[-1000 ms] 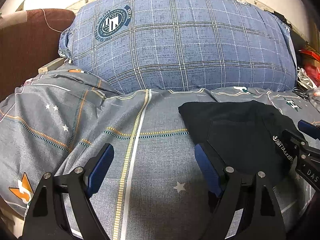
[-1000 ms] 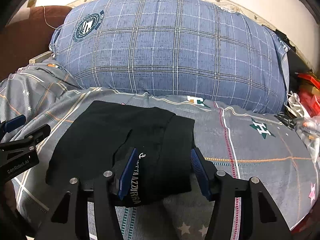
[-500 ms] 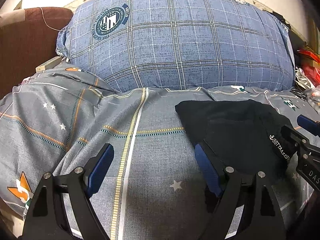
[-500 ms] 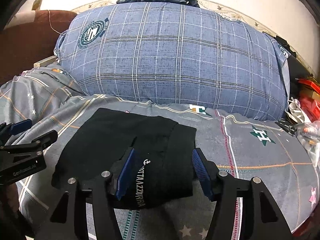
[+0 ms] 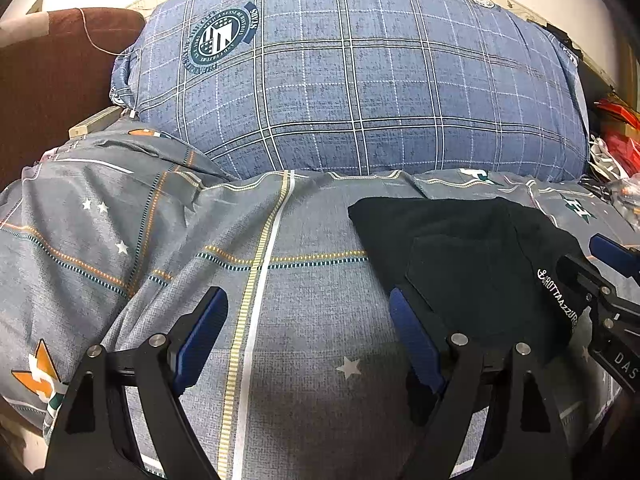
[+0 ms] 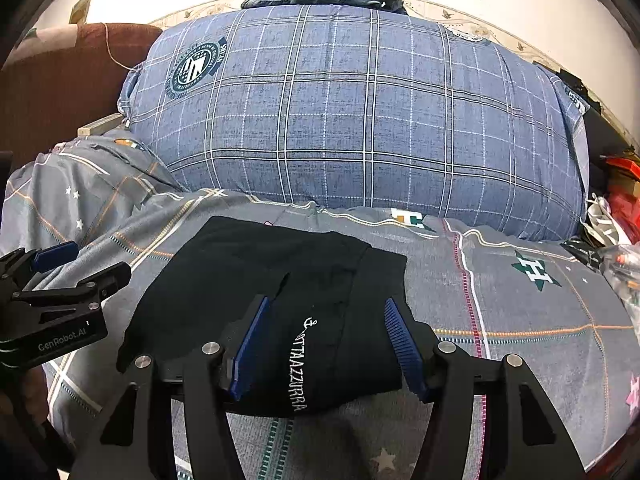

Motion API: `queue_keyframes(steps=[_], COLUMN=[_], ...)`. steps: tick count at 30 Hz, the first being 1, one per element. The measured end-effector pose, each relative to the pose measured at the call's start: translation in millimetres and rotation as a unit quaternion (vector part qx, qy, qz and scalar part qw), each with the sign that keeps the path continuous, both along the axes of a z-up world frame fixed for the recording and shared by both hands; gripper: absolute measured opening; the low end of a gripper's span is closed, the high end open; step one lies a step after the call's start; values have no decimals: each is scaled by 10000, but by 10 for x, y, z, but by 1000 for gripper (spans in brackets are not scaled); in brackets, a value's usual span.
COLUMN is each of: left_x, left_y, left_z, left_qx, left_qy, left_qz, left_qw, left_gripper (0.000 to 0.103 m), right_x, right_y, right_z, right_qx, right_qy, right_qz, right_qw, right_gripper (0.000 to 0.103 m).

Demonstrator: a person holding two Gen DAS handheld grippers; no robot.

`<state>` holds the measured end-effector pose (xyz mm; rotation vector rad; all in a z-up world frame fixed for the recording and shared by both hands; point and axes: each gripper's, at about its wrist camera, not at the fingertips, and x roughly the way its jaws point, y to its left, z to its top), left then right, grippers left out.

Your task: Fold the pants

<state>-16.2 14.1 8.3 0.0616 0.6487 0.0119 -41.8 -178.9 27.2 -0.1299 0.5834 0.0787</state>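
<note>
Now we are hovering our right gripper [image 6: 324, 344], jaws spread and empty, directly over the folded black pants [image 6: 256, 280]; our open left gripper [image 5: 308, 336] is waiting beside them.

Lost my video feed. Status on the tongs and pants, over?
Left tongs open over bedsheet. Right tongs open, astride folded black fabric pants, not gripping. Nothing in the way.

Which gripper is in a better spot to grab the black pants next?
Probably the right gripper: its open jaws already straddle the folded black pants. The left gripper is open over bare grey bedsheet beside them.
</note>
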Motion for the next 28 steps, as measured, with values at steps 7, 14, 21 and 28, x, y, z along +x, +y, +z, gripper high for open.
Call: queue_keyframes(steps=[7,14,21,28], left_x=[16,11,-46,-126], left_y=[-10,-4,10,-63], left_z=[-27,-25,44,101], left_qx=[-9,206,500,615], left_qy=[104,7,-334,-635], left_qz=[-22,201,415,220], left_qw=[9999,9996,9973,9958], left_gripper=[84,84,95,103], right_x=[3,-7,-6,0], right_y=[19,37,42,51], right_z=[-10,-13,-15,-22], right_qx=[-49,-54,-59,-94], right_qy=[-12,-34,-36,-33], right_qz=[24,60,65,63], right_qw=[10000,10000,10000,9999], right_gripper=[61,61,61,61])
